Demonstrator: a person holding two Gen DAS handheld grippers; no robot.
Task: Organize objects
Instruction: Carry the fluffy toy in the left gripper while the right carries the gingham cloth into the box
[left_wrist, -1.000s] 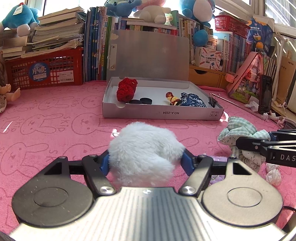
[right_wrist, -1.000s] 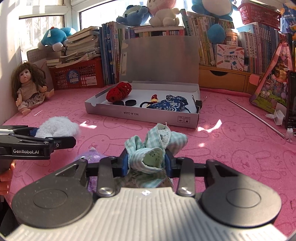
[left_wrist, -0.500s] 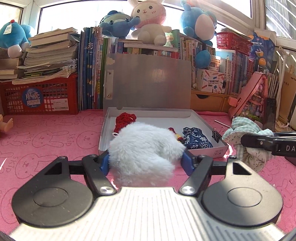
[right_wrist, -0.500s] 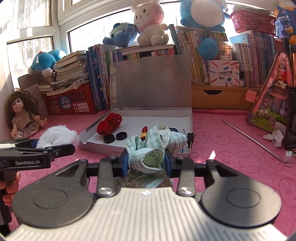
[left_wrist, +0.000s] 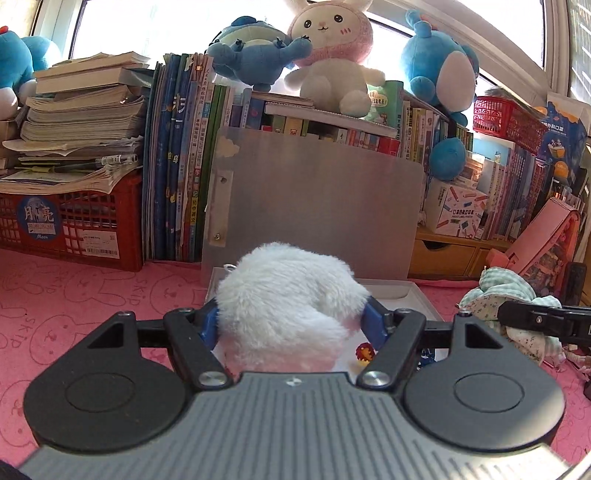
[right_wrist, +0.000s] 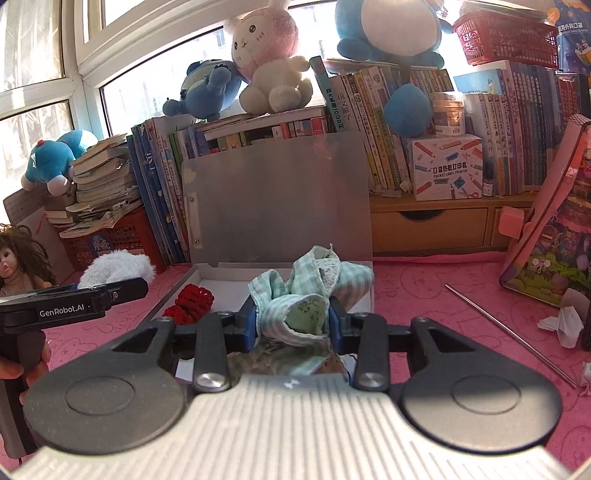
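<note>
Pink bunny-print mat (right_wrist: 424, 280) underneath, back edge packed solid: rows of upright books, two red crates, one wooden drawer unit (right_wrist: 428, 225), four plush toys up top, a fifth on the far-left book stack.

One shallow white box (right_wrist: 364, 295) centre, grey lid (left_wrist: 317, 210) standing upright behind it against the books. Inside, visible: one red knitted piece (right_wrist: 192, 301), one small red-yellow figure (left_wrist: 364, 354), bit of blue fabric at the gripper edge; rest hidden by held items. Bare white floor visible in the back half.

Two grippers, both loaded, both up off the mat at the box's near side.
- Left gripper (left_wrist: 291, 321): clamped on one white fluffy plush (left_wrist: 288, 306), blue pads pressed into the fur both sides. Plush over the box's near-left part.
- Right gripper (right_wrist: 291, 319): clamped tight on one bundle of green-check cloth (right_wrist: 306, 295), loose ends flopping over the pads. Bundle over the box's right half.

Grippers side by side, a gap between them. Hand (right_wrist: 22, 363) seen on the left handle.

Open mat right of the box up to one thin metal rod (right_wrist: 506, 328) lying diagonal; crumpled white paper (right_wrist: 563, 325) and one pink toy house (right_wrist: 554, 236) past it. Left: one doll (right_wrist: 18, 258) at the wall, mat open between.
</note>
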